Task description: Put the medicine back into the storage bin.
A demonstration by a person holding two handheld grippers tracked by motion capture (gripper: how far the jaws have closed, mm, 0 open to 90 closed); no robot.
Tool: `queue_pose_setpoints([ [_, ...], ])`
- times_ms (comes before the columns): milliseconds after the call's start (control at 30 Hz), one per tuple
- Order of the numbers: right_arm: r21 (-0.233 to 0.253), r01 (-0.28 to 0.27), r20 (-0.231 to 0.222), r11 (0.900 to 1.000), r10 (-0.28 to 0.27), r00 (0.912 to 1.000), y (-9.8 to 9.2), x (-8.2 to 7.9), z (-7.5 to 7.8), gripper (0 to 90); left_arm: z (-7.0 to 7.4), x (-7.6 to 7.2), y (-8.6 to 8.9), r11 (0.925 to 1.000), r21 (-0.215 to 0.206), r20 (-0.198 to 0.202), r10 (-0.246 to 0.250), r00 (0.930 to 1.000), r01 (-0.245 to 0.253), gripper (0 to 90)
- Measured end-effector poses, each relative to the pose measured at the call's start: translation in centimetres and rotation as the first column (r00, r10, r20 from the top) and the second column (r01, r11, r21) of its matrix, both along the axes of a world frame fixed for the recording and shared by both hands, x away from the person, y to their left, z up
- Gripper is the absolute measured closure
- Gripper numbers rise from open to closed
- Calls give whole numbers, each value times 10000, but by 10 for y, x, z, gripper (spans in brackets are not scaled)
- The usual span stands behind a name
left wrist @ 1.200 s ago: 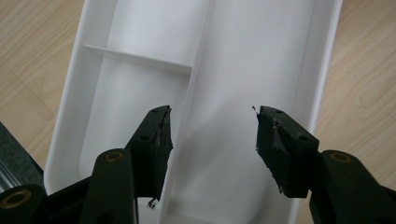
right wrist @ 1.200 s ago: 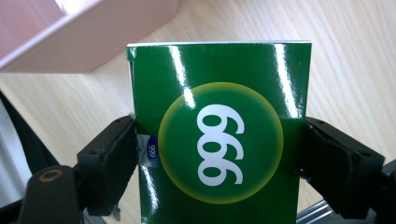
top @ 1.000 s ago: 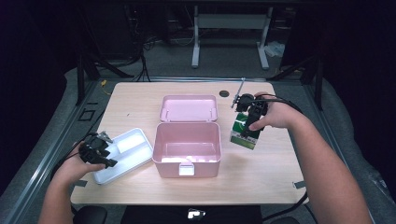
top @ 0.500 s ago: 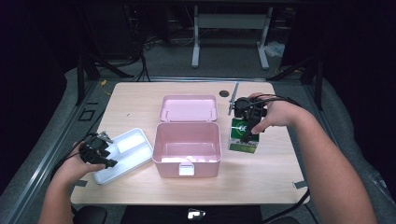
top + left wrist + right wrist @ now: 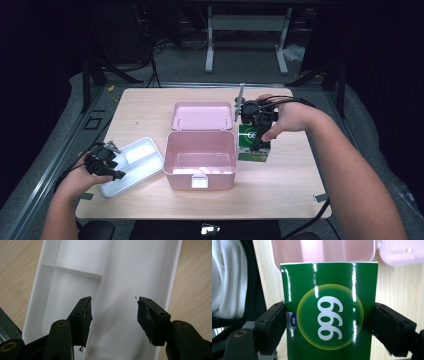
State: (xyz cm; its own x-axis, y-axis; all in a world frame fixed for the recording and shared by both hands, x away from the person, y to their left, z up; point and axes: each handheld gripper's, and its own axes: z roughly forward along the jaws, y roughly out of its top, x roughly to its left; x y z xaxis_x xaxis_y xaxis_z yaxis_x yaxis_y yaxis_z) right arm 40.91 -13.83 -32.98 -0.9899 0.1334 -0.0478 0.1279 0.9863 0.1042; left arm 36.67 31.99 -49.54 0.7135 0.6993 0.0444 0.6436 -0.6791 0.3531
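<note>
A: At the left, white divided tray [image 5: 134, 166] on the wooden table [image 5: 150, 107]. Anything inside?

B: Nothing in its compartments. Left gripper [image 5: 113, 312] above it, jaws released and apart, gripping nothing.

A: In the middle?

B: Pink storage box [image 5: 200, 160], open, nothing visible inside. Hinged lid [image 5: 202, 116] laid back flat behind it.

A: And at the right?

B: Green carton [image 5: 329, 312] marked "999", just beside the right wall of the box, outside it. Right gripper [image 5: 329, 325] clenched on both sides of this carton. Cannot tell whether resting on the table or lifted.
</note>
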Motion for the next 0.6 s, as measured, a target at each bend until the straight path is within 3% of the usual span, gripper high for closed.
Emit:
queue_pose_setpoints([
  [300,153,-636,-14,9979,636,9980,48,-7,7,171,0,0,1,10000,-15,6,2,10000,-2,453],
  [500,158,-940,-80,9955,941,9955,76,-8,0,171,0,0,2,10000,-25,11,-40,10000,40,453],
  [600,99,-1023,-67,9947,1024,9947,82,-8,-2,171,0,0,3,10000,-31,-10,11,10000,-11,453],
])
